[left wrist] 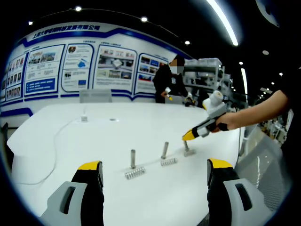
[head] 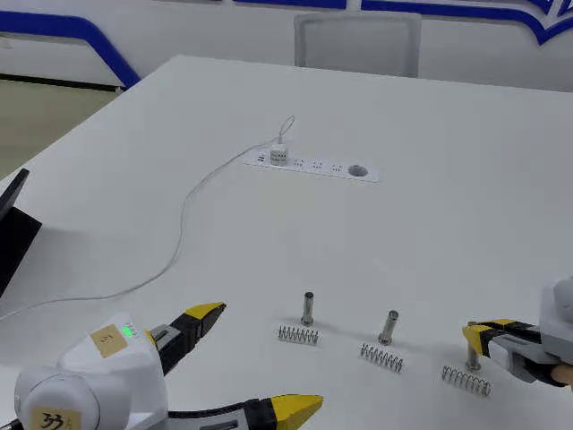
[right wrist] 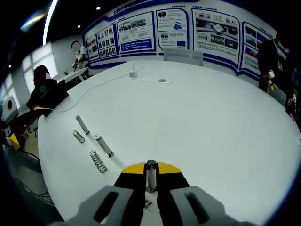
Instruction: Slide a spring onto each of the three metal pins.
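On the white desk (head: 430,224) three metal pins stand upright in a row. Each has a spring lying flat on the desk just in front of its base, and no spring is on a pin yet. The left pin (head: 308,307) has the left spring (head: 298,335) beside it, the middle pin (head: 389,327) has the middle spring (head: 381,357), and the right pin (head: 472,359) has the right spring (head: 466,381). The right tool (head: 481,333) comes in from the right edge of the head view, held in a hand (left wrist: 230,123). Its yellow-tipped jaws are drawn in on either side of the right pin near its top. In the right gripper view the pin stands in the narrow slot between the two jaws, so the tool looks clamped on it. The left tool (head: 269,355) sits low at the near left of the desk, to the left of the left pin and left spring, with its two yellow-tipped jaws spread wide apart and pointing roughly toward the row. Farther back on the desk lies a white power strip (head: 313,167) with a small white plug (head: 279,154) in it. A thin white cable (head: 179,237) curves from the plug toward the left edge. A dark flat object (head: 13,228) shows at that edge, and a grey chair (head: 358,40) stands behind the far side of the desk. In the left gripper view another person (left wrist: 169,80) stands in the background before a wall of blue-framed posters (left wrist: 80,66).
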Motion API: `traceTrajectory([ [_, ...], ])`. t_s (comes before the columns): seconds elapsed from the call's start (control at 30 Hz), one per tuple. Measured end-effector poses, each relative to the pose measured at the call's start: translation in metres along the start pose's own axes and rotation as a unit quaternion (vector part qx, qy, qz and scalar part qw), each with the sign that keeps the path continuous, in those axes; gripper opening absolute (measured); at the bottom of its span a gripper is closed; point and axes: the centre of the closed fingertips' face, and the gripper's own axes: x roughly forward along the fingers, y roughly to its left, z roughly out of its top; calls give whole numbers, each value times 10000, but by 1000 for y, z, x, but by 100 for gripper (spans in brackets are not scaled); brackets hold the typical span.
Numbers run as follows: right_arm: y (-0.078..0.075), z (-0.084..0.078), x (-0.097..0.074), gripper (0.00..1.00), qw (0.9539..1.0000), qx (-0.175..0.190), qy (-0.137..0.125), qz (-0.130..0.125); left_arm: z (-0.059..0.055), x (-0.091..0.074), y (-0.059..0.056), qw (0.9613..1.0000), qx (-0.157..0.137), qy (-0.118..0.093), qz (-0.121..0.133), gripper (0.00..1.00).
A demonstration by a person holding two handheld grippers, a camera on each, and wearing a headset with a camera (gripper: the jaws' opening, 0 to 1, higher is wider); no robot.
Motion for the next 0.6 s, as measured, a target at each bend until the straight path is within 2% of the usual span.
traceTrajectory([
  [0.6,4,-2,-8,7,9996,-98,-250,30,-2,0,-1,9999,86,58,-27,93],
])
